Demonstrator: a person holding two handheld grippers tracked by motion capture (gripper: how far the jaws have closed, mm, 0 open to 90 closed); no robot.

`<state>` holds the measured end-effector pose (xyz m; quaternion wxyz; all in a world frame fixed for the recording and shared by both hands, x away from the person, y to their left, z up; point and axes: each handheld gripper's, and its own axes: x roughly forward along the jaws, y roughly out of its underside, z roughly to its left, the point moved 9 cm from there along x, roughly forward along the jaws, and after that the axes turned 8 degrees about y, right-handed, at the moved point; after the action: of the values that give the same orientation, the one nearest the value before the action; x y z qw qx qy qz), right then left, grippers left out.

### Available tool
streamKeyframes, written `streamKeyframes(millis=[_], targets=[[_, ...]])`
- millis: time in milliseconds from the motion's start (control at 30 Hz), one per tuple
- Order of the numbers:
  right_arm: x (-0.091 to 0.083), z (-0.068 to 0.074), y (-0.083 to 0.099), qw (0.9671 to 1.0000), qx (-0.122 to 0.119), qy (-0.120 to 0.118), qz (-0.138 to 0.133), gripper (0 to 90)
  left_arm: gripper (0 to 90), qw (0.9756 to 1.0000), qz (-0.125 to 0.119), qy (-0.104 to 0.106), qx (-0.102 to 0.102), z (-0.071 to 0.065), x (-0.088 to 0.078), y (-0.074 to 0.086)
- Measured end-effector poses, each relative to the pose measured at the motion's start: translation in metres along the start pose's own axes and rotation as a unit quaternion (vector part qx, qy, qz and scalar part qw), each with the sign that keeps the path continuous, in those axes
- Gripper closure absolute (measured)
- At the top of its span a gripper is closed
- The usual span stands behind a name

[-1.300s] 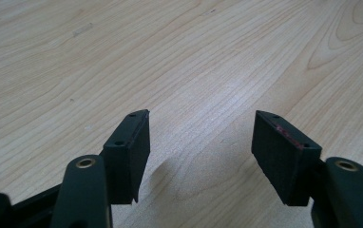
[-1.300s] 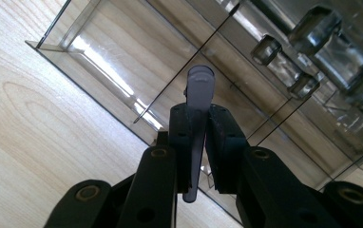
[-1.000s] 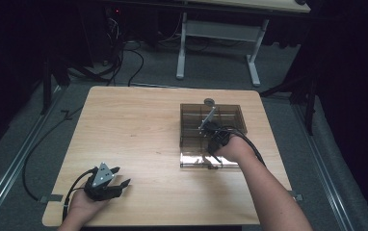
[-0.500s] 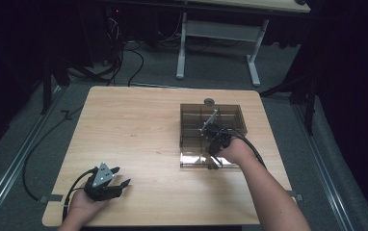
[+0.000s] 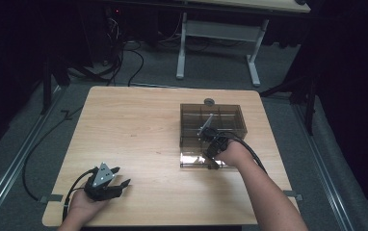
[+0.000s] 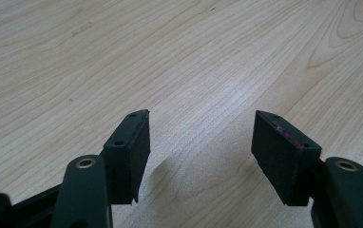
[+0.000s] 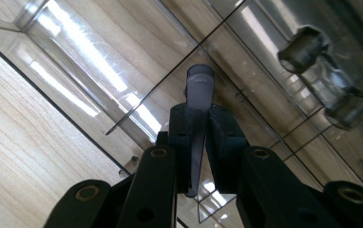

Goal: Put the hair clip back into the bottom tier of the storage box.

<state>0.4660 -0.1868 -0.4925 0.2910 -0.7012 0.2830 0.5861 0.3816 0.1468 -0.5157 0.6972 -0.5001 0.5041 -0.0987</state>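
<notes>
Right gripper [image 7: 197, 137] has drawn back slightly toward the box's near side | jaws clamped on a thin translucent plastic tube [image 7: 198, 114] over the clear compartmented plastic box [image 5: 230, 115] | left gripper [image 6: 201, 152] jaws apart, resting on the light wooden worktop [image 5: 138, 130].

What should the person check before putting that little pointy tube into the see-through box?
1. Grip: the right gripper is shut on the pipette tip, held between its jaws. Ok.
2. Position: the tip is over the clear compartment box, above its dividers. Ok.
3. Which compartment lies under the tip: cannot tell.
4. Box lid: it lies open on the table in front of the box. Ok.
5. Left gripper: open, holding nothing, resting low by the table's near left corner, far from the box. Ok.
</notes>
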Motion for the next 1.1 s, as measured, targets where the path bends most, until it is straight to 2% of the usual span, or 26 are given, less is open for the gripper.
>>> streamKeyframes(millis=[100, 200, 233, 300, 367, 433, 467, 600, 633, 700, 733, 933, 1100], targets=[[0.003, -0.001, -0.002, 0.9999, -0.013, -0.002, -0.005, 80.9, 38.5, 1.0, 0.001, 0.0, 0.001, 0.0, 0.0, 0.0], [0.007, 0.001, -0.002, 1.0, -0.007, -0.004, -0.002, 80.6, 38.5, 1.0, 0.002, 0.0, 0.001, 0.0, 0.0, 0.0], [0.008, 0.001, -0.001, 1.0, 0.003, -0.008, -0.002, 80.1, 38.5, 1.0, 0.002, 0.0, 0.0, 0.0, 0.0, 0.0], [0.008, 0.001, -0.001, 0.9999, 0.009, -0.01, 0.001, 77.5, 38.5, 1.0, 0.002, 0.0, 0.0, 0.0, 0.0, 0.0], [0.007, 0.0, 0.0, 0.9999, 0.009, -0.009, -0.001, 76.3, 38.5, 1.0, 0.002, 0.0, 0.0, 0.0, 0.0, 0.0], [0.005, -0.002, 0.0, 0.9999, 0.01, -0.01, -0.007, 73.7, 38.5, 1.0, 0.002, 0.0, 0.0, 0.0, 0.0, 0.0], [0.0, -0.001, 0.0, 0.9995, 0.027, -0.013, -0.01, 73.3, 38.5, 1.0, 0.003, -0.001, 0.001, 0.0, 0.0, 0.0], [-0.01, -0.001, 0.001, 0.999, 0.041, -0.012, -0.016, 73.1, 38.5, 1.0, 0.004, -0.002, 0.002, 0.0, 0.0, 0.0], [-0.012, -0.003, 0.001, 0.9991, 0.032, -0.012, -0.026, 73.1, 38.5, 1.0, 0.003, -0.002, 0.002, 0.0, 0.0, 0.0], [-0.018, -0.002, 0.003, 0.9985, 0.044, -0.013, -0.029, 73.1, 38.5, 1.0, 0.005, -0.003, 0.002, 0.0, 0.0, 0.0], [-0.019, -0.003, 0.004, 0.9986, 0.039, -0.013, -0.034, 73.2, 38.5, 1.0, 0.005, -0.004, 0.001, 0.0, 0.0, 0.0], [-0.027, 0.002, 0.014, 0.9981, 0.049, -0.018, -0.034, 74.8, 38.4, 1.0, 0.0, -0.004, -0.002, 0.001, 0.0, 0.0], [-0.03, 0.004, 0.021, 0.9982, 0.036, -0.018, -0.044, 76.6, 38.4, 1.0, 0.001, -0.003, -0.001, 0.001, 0.0, 0.0]])
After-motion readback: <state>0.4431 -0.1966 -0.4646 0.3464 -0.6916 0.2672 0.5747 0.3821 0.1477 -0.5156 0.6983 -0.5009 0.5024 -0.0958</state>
